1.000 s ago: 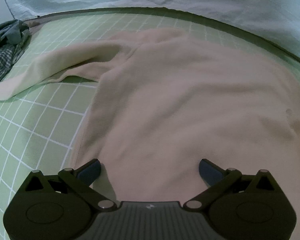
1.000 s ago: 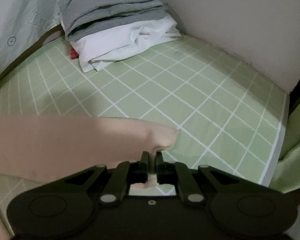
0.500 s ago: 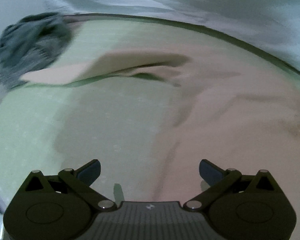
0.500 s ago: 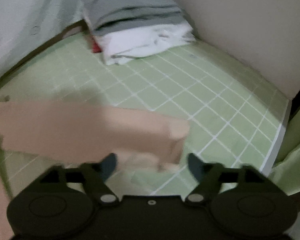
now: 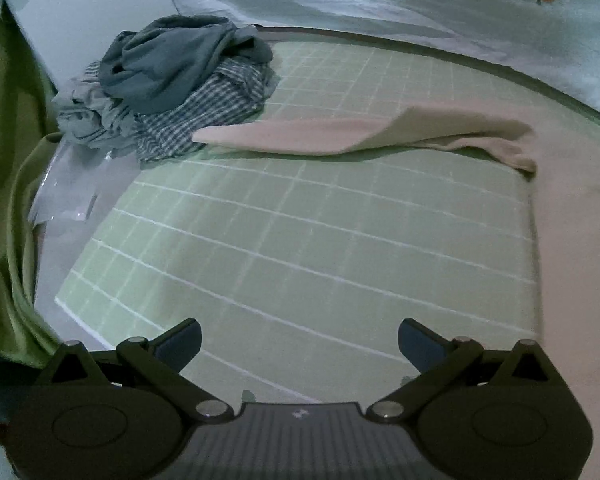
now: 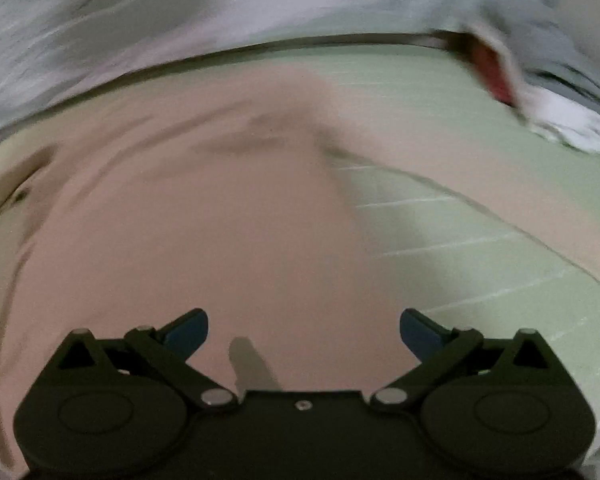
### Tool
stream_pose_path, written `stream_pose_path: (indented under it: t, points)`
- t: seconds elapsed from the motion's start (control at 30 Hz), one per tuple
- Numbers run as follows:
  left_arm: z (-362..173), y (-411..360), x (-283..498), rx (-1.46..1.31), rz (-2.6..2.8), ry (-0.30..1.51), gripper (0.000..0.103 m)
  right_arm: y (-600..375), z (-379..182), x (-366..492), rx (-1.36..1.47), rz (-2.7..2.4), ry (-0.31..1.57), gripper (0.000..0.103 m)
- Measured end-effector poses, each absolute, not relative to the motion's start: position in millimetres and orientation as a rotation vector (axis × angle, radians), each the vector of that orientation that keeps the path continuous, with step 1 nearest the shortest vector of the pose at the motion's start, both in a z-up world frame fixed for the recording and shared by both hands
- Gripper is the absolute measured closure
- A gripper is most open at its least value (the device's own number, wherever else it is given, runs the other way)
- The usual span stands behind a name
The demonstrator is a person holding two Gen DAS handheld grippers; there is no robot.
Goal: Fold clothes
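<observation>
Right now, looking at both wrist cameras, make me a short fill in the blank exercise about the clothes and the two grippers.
1. The left gripper has its jaws ____, holding nothing.
2. The beige garment lies spread on a ____ gridded mat.
3. The garment's long sleeve points toward the ____ pile of unfolded clothes that includes a checked shirt.
4. The right gripper hovers over the beige garment with its jaws ____.

Missing words: open; green; crumpled; open

A green gridded mat (image 5: 300, 240) lay beside pale printed bedding (image 5: 380, 0), with green fabric (image 5: 4, 160) hanging at the left edge.
</observation>
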State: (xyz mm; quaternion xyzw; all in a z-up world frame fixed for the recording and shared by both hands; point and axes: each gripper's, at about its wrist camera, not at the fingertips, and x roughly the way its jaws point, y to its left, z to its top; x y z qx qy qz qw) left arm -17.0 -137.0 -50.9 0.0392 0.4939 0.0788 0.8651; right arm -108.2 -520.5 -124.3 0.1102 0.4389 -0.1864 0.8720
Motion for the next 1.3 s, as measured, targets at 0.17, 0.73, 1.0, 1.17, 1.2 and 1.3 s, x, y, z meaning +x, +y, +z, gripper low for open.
stream_pose_path:
  t: [0.17, 0.73, 1.0, 1.17, 1.2, 1.3]
  points:
    - [-55, -95, 11, 0.127, 0.054, 1.01, 0.0, -456, -131, -82, 0.215, -0.408, 0.936, 0.0]
    - [-74, -105, 150, 0.301, -0.409, 0.927, 0.002, -403, -148, -42, 0.413, -0.826, 0.879, 0.0]
    - [-95, -143, 182, 0.367, -0.578, 0.947, 0.058, -399, -150, -37, 0.442, -0.892, 0.872, 0.0]
    - [-101, -139, 188, 0.317, -0.607, 0.976, 0.1, -393, -150, -35, 0.454, -0.929, 0.863, 0.0]
    - [-101, -137, 189, 0.285, -0.614, 0.996, 0.101, -392, -150, -35, 0.454, -0.932, 0.861, 0.0]
    - [-97, -129, 185, 0.2, -0.637, 1.051, 0.101, -388, -150, -36, 0.448, -0.929, 0.852, 0.0]
